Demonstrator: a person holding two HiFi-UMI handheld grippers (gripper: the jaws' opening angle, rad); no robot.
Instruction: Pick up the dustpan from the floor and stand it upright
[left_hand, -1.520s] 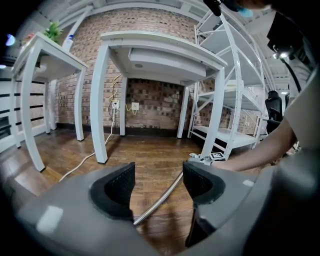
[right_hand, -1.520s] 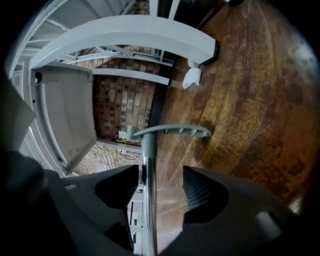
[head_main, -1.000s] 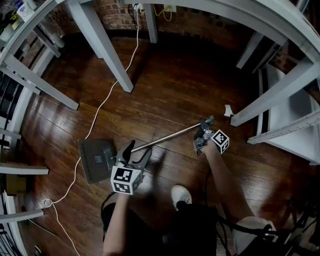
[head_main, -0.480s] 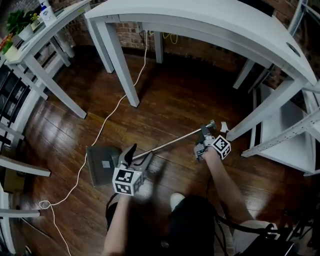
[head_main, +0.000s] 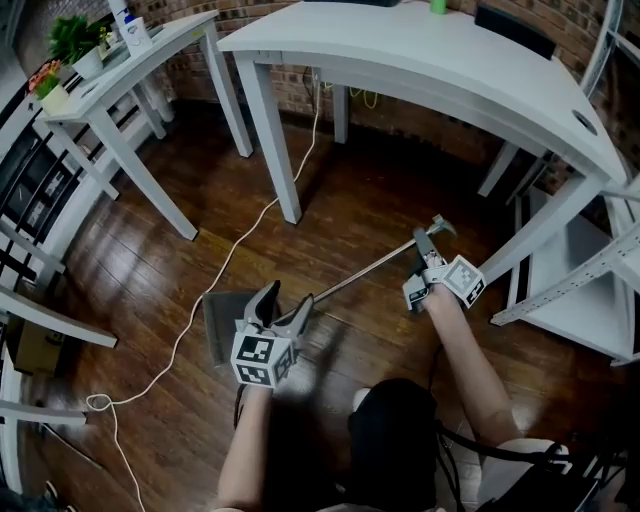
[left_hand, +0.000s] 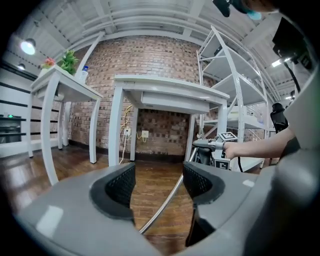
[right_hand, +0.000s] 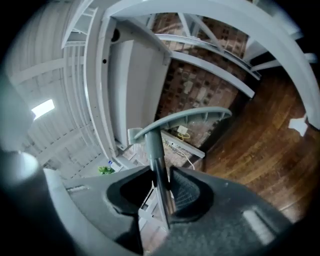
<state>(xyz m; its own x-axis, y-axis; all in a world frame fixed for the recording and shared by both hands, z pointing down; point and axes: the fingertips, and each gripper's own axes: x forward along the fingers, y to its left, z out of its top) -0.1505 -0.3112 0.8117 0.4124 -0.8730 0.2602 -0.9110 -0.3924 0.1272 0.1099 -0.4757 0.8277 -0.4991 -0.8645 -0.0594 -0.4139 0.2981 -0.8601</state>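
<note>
The dustpan's grey pan (head_main: 221, 324) is low at the left, partly hidden behind my left gripper (head_main: 288, 298). Its metal pole (head_main: 365, 270) slants up to the right and ends in a grey crosswise grip (head_main: 434, 230). My left gripper stands open, and in the left gripper view the pole (left_hand: 167, 202) runs between its jaws without touching the pads (left_hand: 121, 184). My right gripper (head_main: 424, 256) clamps the pole just under the grip. In the right gripper view the pole (right_hand: 160, 172) is pinched between the pads, with the grip (right_hand: 185, 120) above. Its jaws are opening slightly.
A large white table (head_main: 420, 60) stands ahead, with one leg (head_main: 275, 150) near the pole. A smaller white table (head_main: 130, 70) with plants is at the left. A white cable (head_main: 200, 290) trails across the wooden floor. White shelving (head_main: 580, 280) is close on the right.
Both grippers have risen, the right one more. The pole's grip end has lifted, so the pole now slants more steeply. The right gripper has rolled.
</note>
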